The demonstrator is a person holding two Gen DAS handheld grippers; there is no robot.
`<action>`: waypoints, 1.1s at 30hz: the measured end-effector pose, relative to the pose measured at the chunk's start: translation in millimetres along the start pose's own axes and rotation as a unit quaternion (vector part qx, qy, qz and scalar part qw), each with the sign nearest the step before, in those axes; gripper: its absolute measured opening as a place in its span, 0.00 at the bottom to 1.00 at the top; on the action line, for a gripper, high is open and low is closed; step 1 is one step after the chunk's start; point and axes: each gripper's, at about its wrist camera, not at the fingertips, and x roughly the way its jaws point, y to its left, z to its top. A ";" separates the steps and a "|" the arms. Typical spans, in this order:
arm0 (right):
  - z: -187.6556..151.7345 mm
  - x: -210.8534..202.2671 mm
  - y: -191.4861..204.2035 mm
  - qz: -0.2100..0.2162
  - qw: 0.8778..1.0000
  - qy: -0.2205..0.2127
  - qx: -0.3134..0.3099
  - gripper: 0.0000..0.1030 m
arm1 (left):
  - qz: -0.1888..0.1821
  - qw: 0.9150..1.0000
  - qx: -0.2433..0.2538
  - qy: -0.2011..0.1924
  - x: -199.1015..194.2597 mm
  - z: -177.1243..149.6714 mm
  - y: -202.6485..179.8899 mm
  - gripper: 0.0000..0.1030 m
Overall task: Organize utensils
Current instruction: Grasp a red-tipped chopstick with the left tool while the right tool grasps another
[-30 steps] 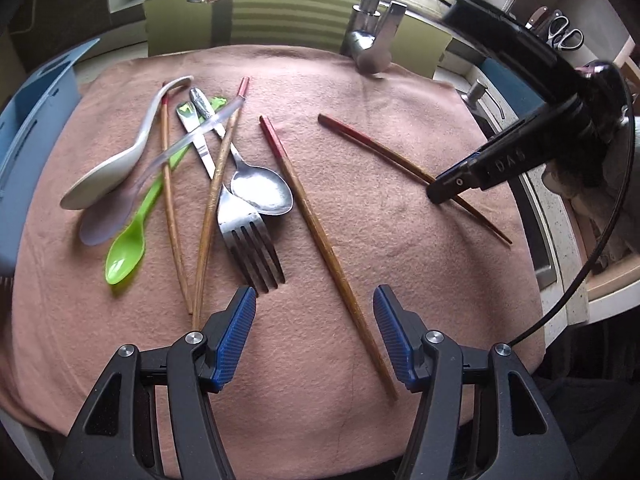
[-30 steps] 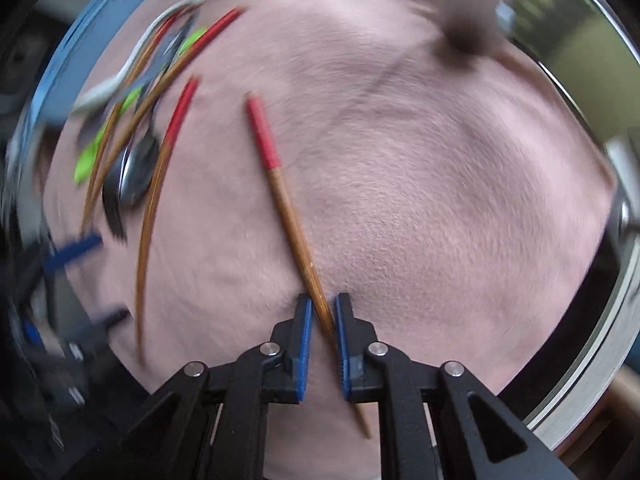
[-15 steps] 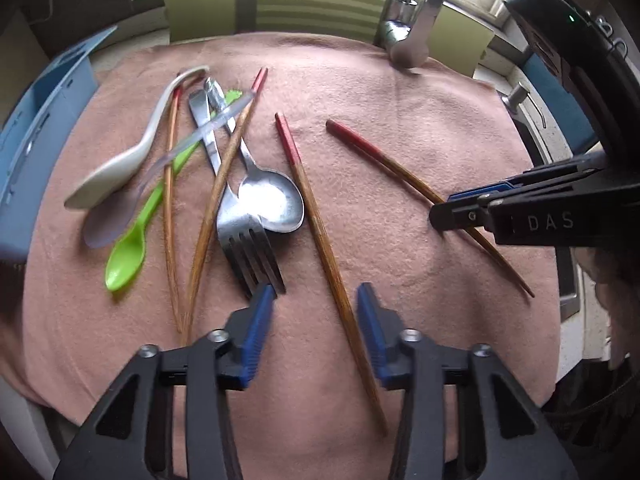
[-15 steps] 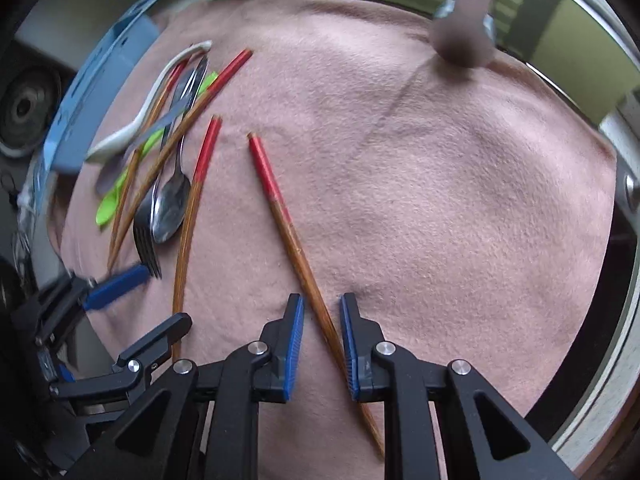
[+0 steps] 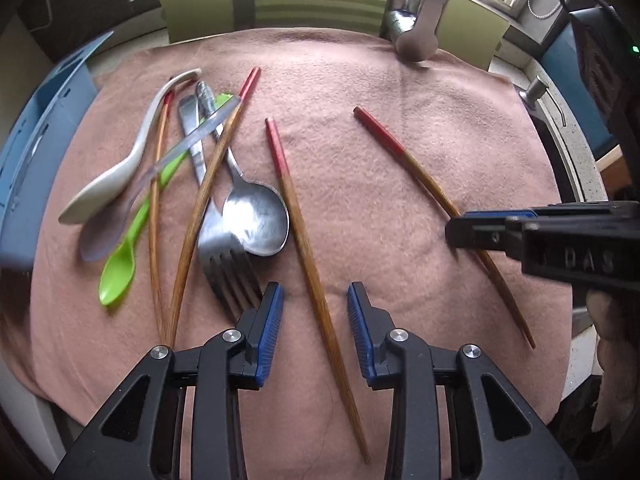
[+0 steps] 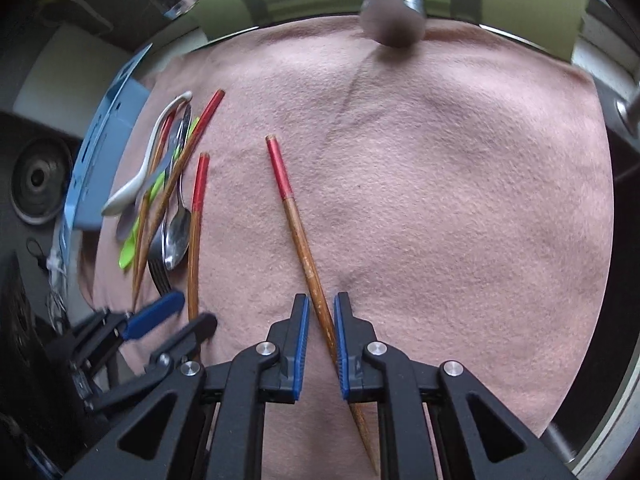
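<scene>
Utensils lie on a pink cloth [image 5: 400,152]. My left gripper [image 5: 315,300] is open, its jaws on either side of a red-tipped wooden chopstick [image 5: 298,216] lying on the cloth. My right gripper [image 6: 321,312] is open by a narrow gap around a second red-tipped chopstick [image 6: 298,232], which rests on the cloth; it also shows in the left wrist view [image 5: 424,176]. To the left lies a pile: two more chopsticks [image 5: 208,184], a steel spoon [image 5: 256,220], a fork [image 5: 222,248], a green spoon [image 5: 120,268], a white spoon [image 5: 116,176] and a clear spoon [image 5: 108,232].
A blue organizer tray [image 5: 36,136] stands at the cloth's left edge. A tap [image 5: 416,20] rises at the back, in front of a striped green mat [image 5: 304,4]. A sink edge [image 5: 560,152] runs along the right.
My right gripper has opened from shut on its chopstick to a narrow gap, and the chopstick now lies on the cloth. My left gripper has moved forward over the other chopstick, its jaws narrower.
</scene>
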 end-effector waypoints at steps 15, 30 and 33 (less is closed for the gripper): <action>-3.6 18.4 2.9 0.026 1.000 -0.007 0.007 0.08 | -0.026 1.000 0.014 0.003 1.1 1.9 -11.3 0.07; -10.1 17.8 -1.2 0.057 0.997 -0.027 0.045 0.06 | -0.041 0.999 0.020 -0.021 -2.9 10.3 -16.2 0.06; -10.2 17.1 6.5 0.049 0.998 -0.028 0.032 0.06 | -0.036 0.999 0.031 0.004 3.4 6.4 -19.1 0.10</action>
